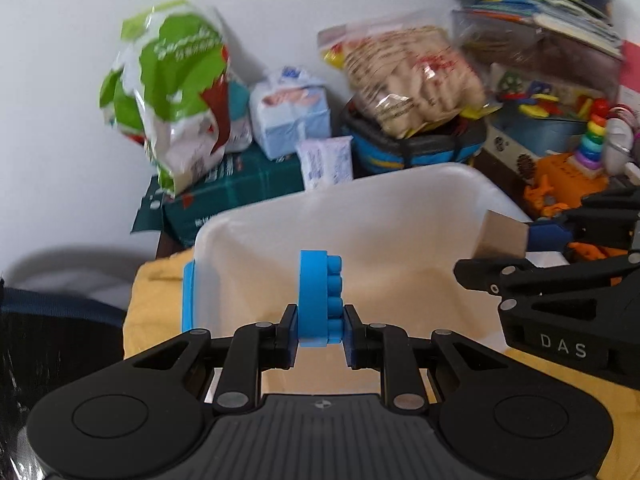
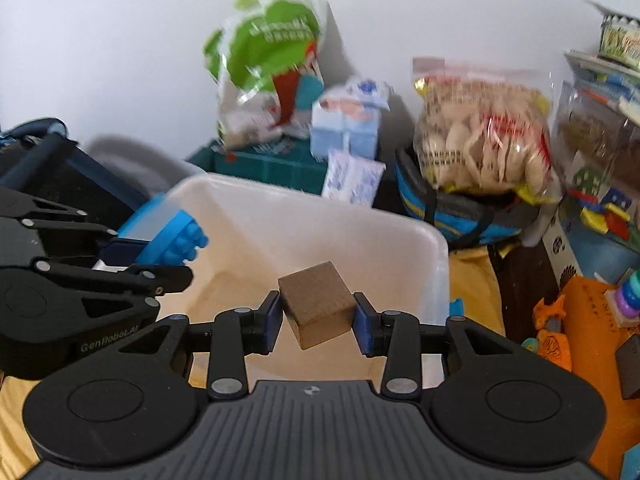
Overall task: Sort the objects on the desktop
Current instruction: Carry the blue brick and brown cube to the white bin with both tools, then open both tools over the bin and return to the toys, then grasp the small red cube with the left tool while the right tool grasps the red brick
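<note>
Both loads hang over the white translucent plastic bin (image 1: 400, 200), and the drop is straight down.

Left wrist view: your left gripper (image 1: 320, 330) has its jaws clenched on the flat blue studded plastic brick (image 1: 318, 296), long axis upright, above the bin's open floor and inside the near rim. Right wrist view: your right gripper (image 2: 316, 322) grasps the brown wooden cube (image 2: 318, 304) over the bin's middle; the left gripper sits close on its left, so keep them apart.
</note>
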### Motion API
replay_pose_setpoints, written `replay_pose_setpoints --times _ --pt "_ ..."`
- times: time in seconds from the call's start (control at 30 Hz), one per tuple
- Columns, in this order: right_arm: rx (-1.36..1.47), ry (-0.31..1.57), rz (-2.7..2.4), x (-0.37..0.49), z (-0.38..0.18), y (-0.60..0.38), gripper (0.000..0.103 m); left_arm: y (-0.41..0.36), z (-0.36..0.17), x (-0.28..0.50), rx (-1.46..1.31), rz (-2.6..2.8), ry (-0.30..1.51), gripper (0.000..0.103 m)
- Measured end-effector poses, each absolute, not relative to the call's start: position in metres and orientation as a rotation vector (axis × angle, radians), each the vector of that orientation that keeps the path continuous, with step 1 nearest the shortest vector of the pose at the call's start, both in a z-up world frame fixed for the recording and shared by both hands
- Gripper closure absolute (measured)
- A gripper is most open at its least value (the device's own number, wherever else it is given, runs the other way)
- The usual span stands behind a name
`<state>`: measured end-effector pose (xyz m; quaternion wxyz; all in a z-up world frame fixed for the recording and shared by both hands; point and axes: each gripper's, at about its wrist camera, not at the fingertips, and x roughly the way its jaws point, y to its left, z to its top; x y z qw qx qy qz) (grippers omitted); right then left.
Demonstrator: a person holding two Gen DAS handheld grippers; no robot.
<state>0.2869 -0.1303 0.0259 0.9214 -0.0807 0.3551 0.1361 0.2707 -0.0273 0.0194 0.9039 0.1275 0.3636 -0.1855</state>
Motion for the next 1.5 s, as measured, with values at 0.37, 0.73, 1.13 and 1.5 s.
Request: replay_pose_setpoints --times 0.37,0.73,1.13,1.5 --pt "-0.138 0.752 0.250 0.283 0.027 -0.135 0.045 -0.026 0.025 0.269 0.234 -0.344 0.781 0.047" --pt "-0.084 0.703 0.304 0.203 0.051 -0.152 0.006 0.009 0.037 0.180 0.179 -0.342 0.795 0.031" --pt "-0.200 0.940 0.393 0.110 -0.052 -0.153 0.035 0.017 -0.059 0.087 0.172 -0.363 1.059 0.031" --pt "-0.103 1.012 0.398 0.087 -0.082 -0.172 0.036 0.004 -0.096 0.072 0.063 -0.375 1.171 0.040"
